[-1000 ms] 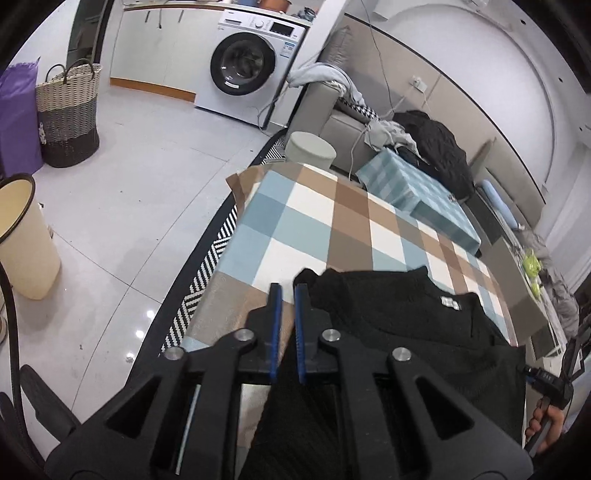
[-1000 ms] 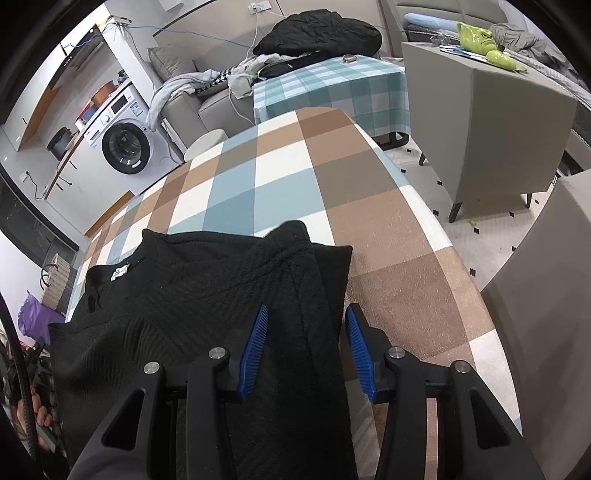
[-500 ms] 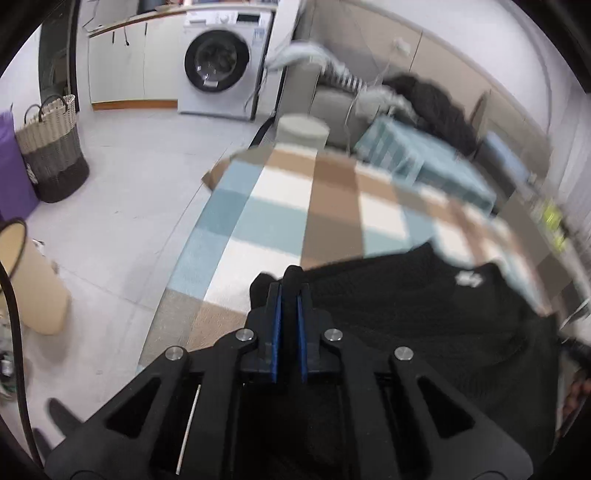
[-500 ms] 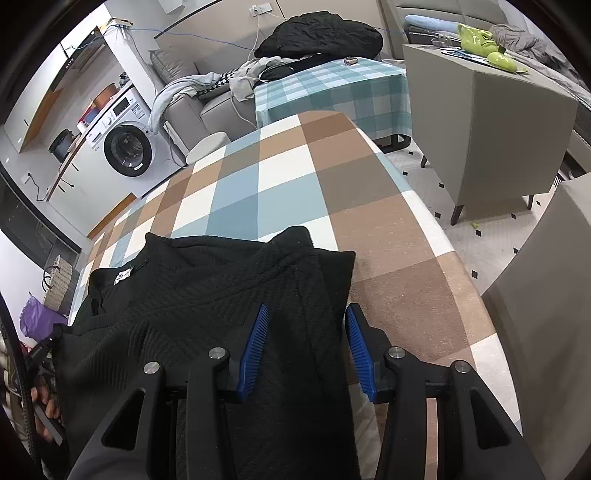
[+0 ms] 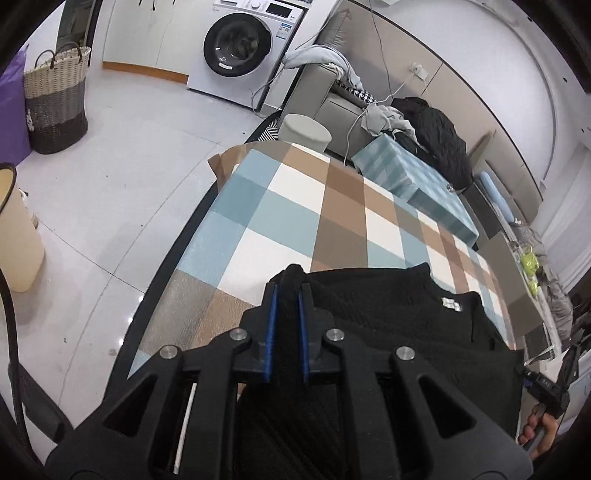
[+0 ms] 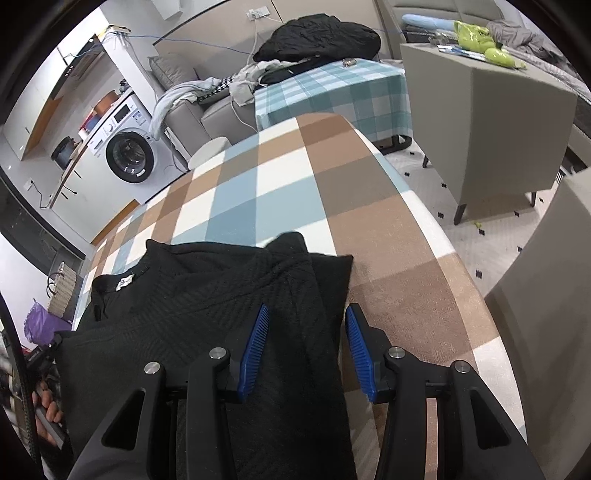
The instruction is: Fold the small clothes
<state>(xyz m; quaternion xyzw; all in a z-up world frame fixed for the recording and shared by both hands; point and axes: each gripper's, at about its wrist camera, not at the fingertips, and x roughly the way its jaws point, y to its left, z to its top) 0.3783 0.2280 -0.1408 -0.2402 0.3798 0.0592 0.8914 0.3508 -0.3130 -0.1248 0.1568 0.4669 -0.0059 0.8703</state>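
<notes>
Black ribbed knit garment [image 5: 388, 332] on checked-cloth counter [image 5: 280, 221].
Left gripper [image 5: 285, 295] jaws opening, garment fold between; right gripper [image 6: 304, 321] jaws released, straddling garment edge.

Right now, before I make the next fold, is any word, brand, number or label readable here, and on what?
None can be read.
Black sweater white neck tag: print too small.
Washing machine brand mark, panel and door sticker: blurred.
Papers on the grey side table: too small.
</notes>
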